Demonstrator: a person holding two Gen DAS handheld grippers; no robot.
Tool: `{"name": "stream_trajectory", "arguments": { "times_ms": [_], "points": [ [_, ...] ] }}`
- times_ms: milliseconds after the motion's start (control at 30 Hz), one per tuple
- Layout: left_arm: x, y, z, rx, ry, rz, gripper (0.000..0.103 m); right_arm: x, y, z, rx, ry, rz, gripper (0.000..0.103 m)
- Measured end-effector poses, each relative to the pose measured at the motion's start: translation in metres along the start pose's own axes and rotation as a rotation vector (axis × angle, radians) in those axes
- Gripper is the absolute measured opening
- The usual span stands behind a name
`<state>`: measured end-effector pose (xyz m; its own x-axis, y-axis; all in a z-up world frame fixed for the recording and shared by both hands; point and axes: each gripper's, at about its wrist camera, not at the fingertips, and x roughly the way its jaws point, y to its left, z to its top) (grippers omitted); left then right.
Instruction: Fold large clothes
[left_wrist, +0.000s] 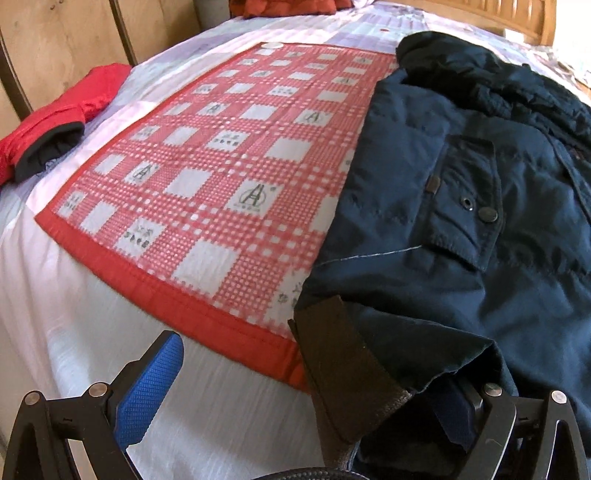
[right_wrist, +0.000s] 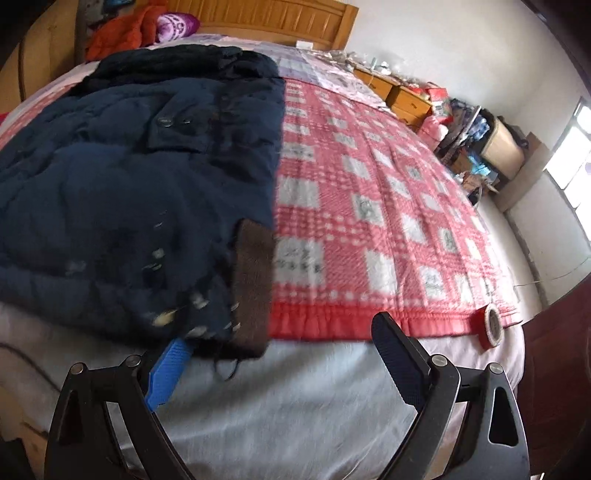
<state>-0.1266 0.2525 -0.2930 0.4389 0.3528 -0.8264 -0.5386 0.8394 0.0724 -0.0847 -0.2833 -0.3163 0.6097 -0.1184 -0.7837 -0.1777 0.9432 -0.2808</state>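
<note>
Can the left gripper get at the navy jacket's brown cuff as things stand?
Probably yes: the left gripper is open, the brown cuff lies between its fingers, and nothing covers it.

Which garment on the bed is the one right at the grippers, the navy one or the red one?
The navy jacket, with the brown cuff: both open grippers sit at its near hem. The red garment lies apart at the bed's far left edge.

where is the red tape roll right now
In the right wrist view, the tape roll sits low right at the blanket's near red border, just beyond the right finger.
</note>
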Motion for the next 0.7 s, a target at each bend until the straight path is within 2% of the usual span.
{"name": "stream_trajectory", "arguments": {
  "times_ms": [67, 133, 200, 267, 400, 433, 467, 533, 600, 633, 667, 700],
  "points": [
    [-0.001, -0.001, 0.001, 0.008, -0.006, -0.004, 0.101, 0.000, -0.013, -0.001, 0.030, -0.012, -0.023, 0.095],
    [0.001, -0.002, 0.002, 0.017, -0.005, -0.009, 0.101, 0.001, -0.024, -0.002, 0.071, -0.012, 0.007, 0.095],
    [0.002, -0.004, 0.000, 0.020, -0.008, -0.018, 0.101, -0.002, -0.014, 0.001, 0.030, -0.041, -0.003, 0.095],
    [0.003, -0.005, -0.002, 0.013, -0.007, -0.036, 0.100, 0.000, -0.002, 0.005, 0.020, -0.055, 0.029, 0.090],
    [0.007, -0.010, -0.007, 0.004, 0.002, -0.091, 0.092, 0.021, 0.004, 0.014, 0.067, -0.016, 0.112, 0.071],
    [0.008, -0.011, -0.008, 0.013, 0.004, -0.109, 0.086, 0.024, 0.003, 0.016, 0.059, -0.020, 0.116, 0.062],
    [0.008, -0.010, -0.009, 0.018, 0.002, -0.111, 0.082, 0.024, -0.003, 0.019, 0.079, -0.037, 0.097, 0.059],
    [0.009, 0.000, -0.009, 0.010, -0.008, -0.097, 0.079, 0.020, -0.023, 0.020, 0.191, -0.063, 0.096, 0.059],
    [0.013, 0.013, -0.012, -0.011, 0.002, -0.090, 0.070, 0.021, -0.031, 0.020, 0.259, -0.055, 0.113, 0.058],
    [0.015, 0.017, -0.014, -0.019, 0.013, -0.099, 0.065, 0.022, -0.027, 0.020, 0.250, -0.047, 0.122, 0.047],
    [0.017, 0.019, -0.018, -0.014, 0.025, -0.111, 0.059, 0.023, -0.021, 0.021, 0.233, -0.041, 0.131, 0.041],
    [0.019, 0.015, -0.022, 0.021, 0.035, -0.120, 0.056, 0.025, -0.013, 0.021, 0.202, -0.032, 0.143, 0.032]
  ]
}}
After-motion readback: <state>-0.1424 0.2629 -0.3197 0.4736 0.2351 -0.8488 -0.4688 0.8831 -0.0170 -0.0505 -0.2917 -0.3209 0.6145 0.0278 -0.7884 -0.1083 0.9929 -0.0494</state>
